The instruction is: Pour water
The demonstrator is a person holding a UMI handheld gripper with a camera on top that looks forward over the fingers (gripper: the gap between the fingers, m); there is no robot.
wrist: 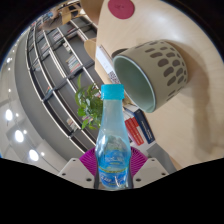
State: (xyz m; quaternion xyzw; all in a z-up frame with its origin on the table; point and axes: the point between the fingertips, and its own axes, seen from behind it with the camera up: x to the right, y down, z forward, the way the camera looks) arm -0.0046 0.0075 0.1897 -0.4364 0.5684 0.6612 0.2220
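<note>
Between my fingers [113, 168], clamped by both pads, a blue-capped water bottle [113, 140] sits tilted toward the patterned cup [152, 72] just ahead.

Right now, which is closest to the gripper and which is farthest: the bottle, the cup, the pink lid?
1. Water bottle: held between the gripper fingers.
2. Patterned cup: tilted, just beyond the bottle's cap.
3. Pink lid: farthest, past the cup.
</note>
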